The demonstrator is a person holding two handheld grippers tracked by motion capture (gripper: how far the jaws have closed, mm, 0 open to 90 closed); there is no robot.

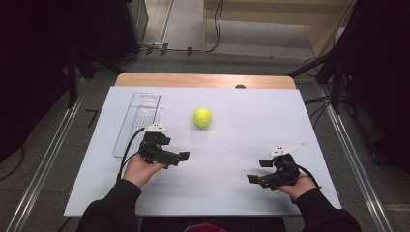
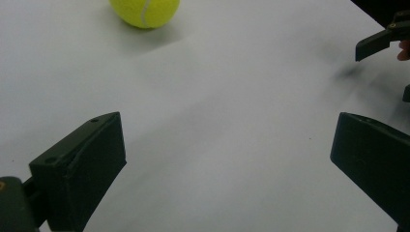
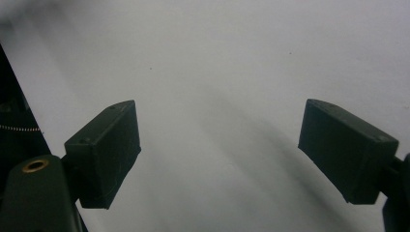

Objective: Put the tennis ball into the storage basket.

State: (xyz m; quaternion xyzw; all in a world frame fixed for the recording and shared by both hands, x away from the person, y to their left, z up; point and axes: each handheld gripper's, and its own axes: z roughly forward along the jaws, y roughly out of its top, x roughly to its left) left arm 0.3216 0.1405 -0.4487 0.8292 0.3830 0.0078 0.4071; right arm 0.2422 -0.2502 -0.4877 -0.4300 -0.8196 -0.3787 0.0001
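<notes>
Lower edge of the high view: two dark sleeves enter, each hand holding a gripper over the white desk. Left gripper sits at lower left of centre, jaws spread wide and empty, pointing toward the right of the frame. Right gripper sits at lower right, jaws also spread wide, nothing between them, pointing toward the left of the frame. Both hang low over the desk; contact with the sheet cannot be told. In the right gripper view, bare white surface lies between the two black jaws. In the left gripper view, bare surface lies between the jaws, the tennis ball is cut by the top edge at upper left, and a jaw of the other gripper enters at the upper right edge. Farther up the high view: the tennis ball rests alone near frame centre, apart from both grippers, nearer the left one. Just left of it, a clear plastic tray lies lengthwise toward the upper left, apparently empty. Beyond, the wooden desk edge, floor and cables. Judgement: the approach step is in hand, with no grasp begun. The ball looks to be the target, the tray a likely destination. The next move calls for swinging the left gripper toward the ball, keeping the jaws wide to straddle it, and closing gently, since a round ball may roll away if nudged.
</notes>
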